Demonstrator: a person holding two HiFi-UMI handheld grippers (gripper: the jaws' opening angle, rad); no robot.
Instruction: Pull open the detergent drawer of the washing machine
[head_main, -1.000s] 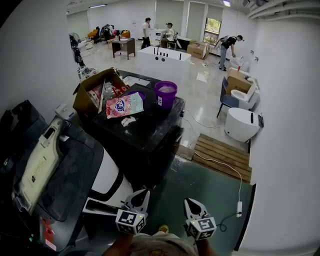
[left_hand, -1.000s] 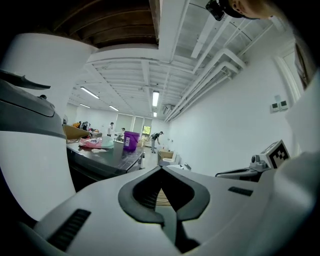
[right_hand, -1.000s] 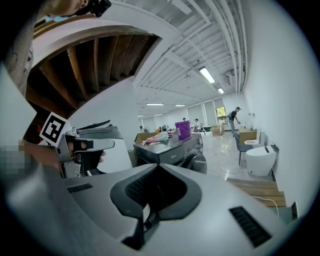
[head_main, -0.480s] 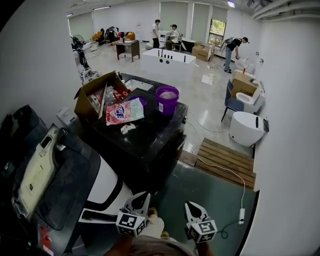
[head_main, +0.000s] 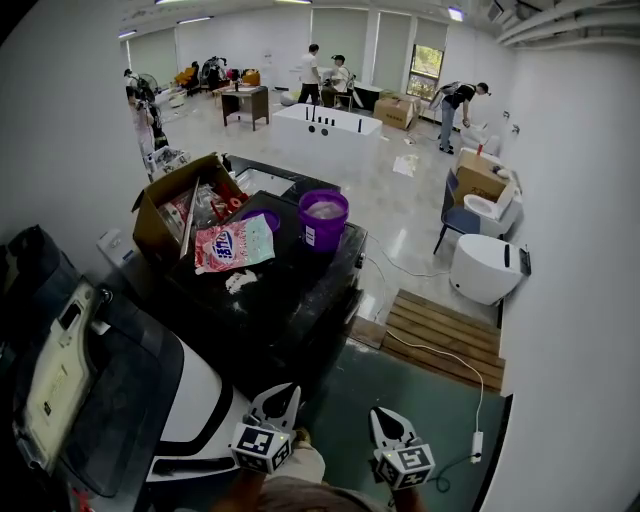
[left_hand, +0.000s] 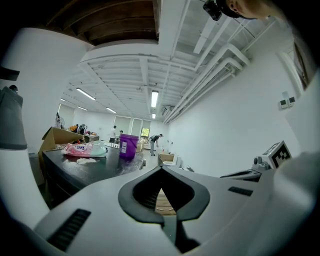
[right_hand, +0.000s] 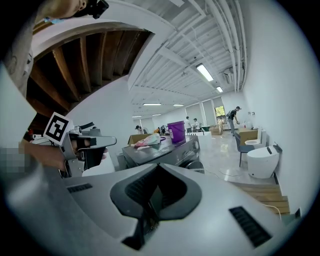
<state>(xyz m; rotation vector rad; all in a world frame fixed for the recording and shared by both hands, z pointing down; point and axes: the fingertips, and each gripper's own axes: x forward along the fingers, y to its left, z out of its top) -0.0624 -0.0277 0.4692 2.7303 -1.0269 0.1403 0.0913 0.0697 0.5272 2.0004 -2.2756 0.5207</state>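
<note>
A black washing machine (head_main: 300, 300) stands in the middle of the head view, its top (left_hand: 85, 167) loaded with a purple bucket (head_main: 323, 218), a pink detergent bag (head_main: 228, 243) and an open cardboard box (head_main: 172, 205). Its front slants away from me and I cannot make out the detergent drawer. My left gripper (head_main: 277, 402) and right gripper (head_main: 388, 424) hang side by side at the bottom edge, short of the machine and touching nothing. Both are shut with nothing between the jaws (left_hand: 161, 170) (right_hand: 157, 167). The right gripper view shows the machine (right_hand: 167, 150) ahead and the left gripper (right_hand: 75, 147) beside it.
A white and black appliance with an open lid (head_main: 90, 400) fills the lower left. A wooden pallet (head_main: 440, 335) and a white cable (head_main: 470, 400) lie on the floor to the right, with a white toilet (head_main: 485, 268) behind. People stand at the far end of the room.
The whole view has shifted: the black machine and bucket now sit lower and further left in the head view. Both grippers keep their place at the bottom edge, still shut.
</note>
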